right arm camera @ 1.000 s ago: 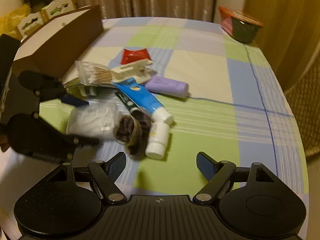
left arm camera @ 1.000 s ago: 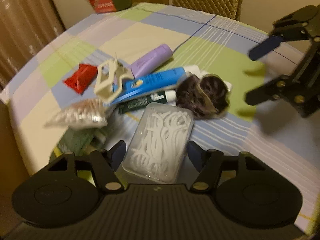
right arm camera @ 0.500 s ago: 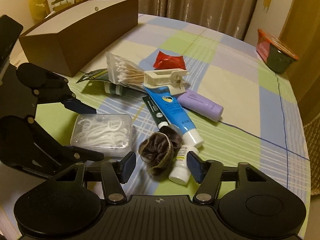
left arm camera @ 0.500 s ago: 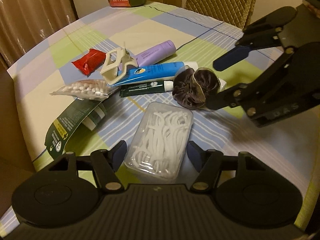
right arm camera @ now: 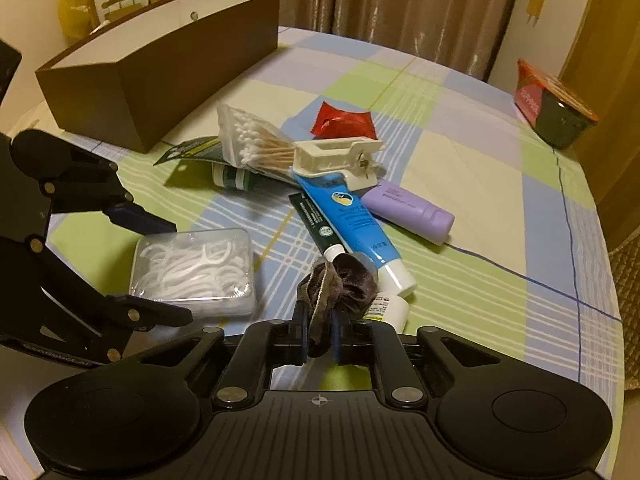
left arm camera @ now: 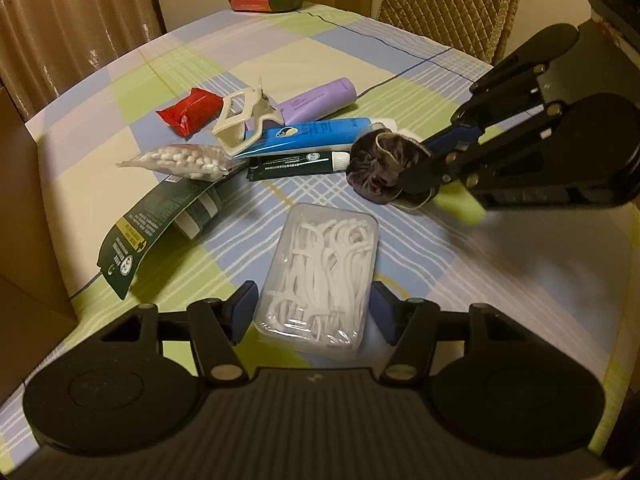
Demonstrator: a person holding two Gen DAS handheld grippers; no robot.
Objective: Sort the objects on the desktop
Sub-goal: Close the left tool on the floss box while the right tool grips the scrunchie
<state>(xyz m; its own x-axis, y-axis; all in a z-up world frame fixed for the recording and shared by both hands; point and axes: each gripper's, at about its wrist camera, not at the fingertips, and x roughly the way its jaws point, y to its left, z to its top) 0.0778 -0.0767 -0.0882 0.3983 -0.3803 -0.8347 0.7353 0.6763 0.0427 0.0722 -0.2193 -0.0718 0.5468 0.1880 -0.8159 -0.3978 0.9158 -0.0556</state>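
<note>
A clear box of white floss picks (left arm camera: 320, 276) lies on the checked tablecloth between the fingers of my left gripper (left arm camera: 312, 304), which stands open around it. In the right wrist view the same box (right arm camera: 194, 272) sits between the left gripper's (right arm camera: 180, 270) spread fingers. My right gripper (right arm camera: 320, 340) is shut on a dark brown scrunchie (right arm camera: 340, 284). In the left wrist view it pinches that scrunchie (left arm camera: 380, 168) from the right. A blue tube (right arm camera: 348, 216), a dark green tube (left arm camera: 292, 164) and a purple tube (right arm camera: 408, 208) lie just behind.
A brown open box (right arm camera: 160, 72) stands at the far left. A cream claw clip (right arm camera: 336, 156), a bag of cotton swabs (right arm camera: 248, 140), a red packet (right arm camera: 344, 122) and a small white bottle (right arm camera: 388, 306) lie in the pile. A food bowl (right arm camera: 556, 112) sits at the far edge.
My right gripper has moved forward onto the scrunchie and shut on it. The left gripper stays open around the floss box.
</note>
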